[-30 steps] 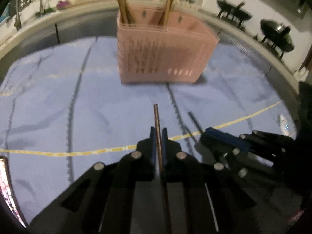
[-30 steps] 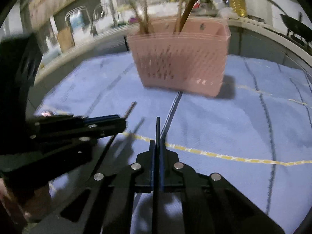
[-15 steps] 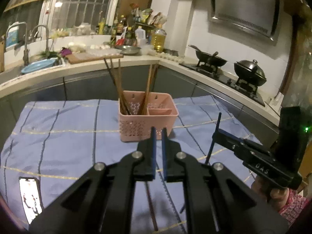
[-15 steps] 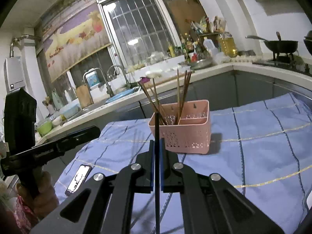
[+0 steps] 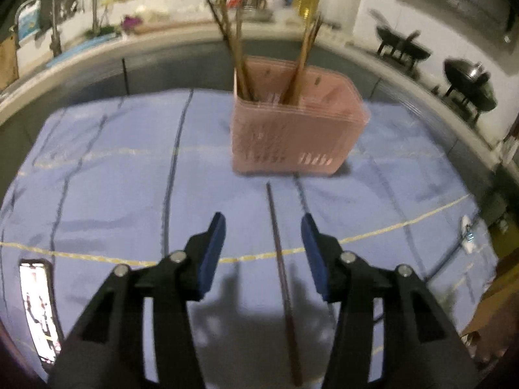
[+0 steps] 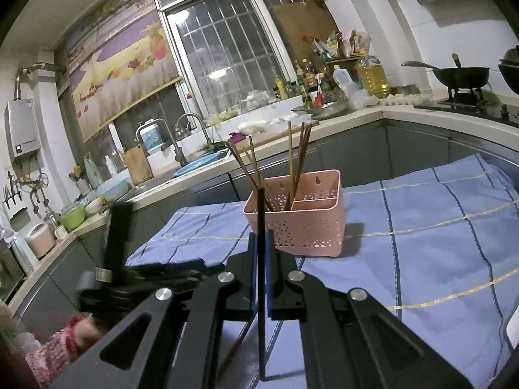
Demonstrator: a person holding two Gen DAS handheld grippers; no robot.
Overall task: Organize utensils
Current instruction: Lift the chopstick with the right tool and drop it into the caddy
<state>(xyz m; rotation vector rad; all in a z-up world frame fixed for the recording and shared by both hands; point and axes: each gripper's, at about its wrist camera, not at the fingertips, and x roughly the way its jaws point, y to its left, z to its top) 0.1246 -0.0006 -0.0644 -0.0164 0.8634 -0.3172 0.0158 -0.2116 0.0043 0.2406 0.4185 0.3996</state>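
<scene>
A pink perforated basket (image 5: 292, 133) stands on the blue checked cloth (image 5: 113, 178) with several brown chopsticks upright in it. My left gripper (image 5: 262, 223) hovers low over the cloth and its jaws are opening. A brown chopstick (image 5: 279, 253) lies on the cloth between the blue pads (image 5: 214, 246), and neither pad touches it. My right gripper (image 6: 261, 236) is shut on a dark chopstick (image 6: 260, 214) that stands upright, in front of the basket (image 6: 301, 223). In the right wrist view the left gripper (image 6: 162, 269) shows low at the left.
A lit phone (image 5: 39, 308) lies on the cloth at the near left, and a small white object (image 5: 467, 236) at the right edge. A counter with sink and taps (image 6: 181, 142) runs behind the table. A wok (image 6: 460, 76) sits on the stove at the right.
The left gripper rose, came back down low over the cloth and opened, leaving the brown chopstick lying between its jaws. The right gripper lifted its dark chopstick, then held still.
</scene>
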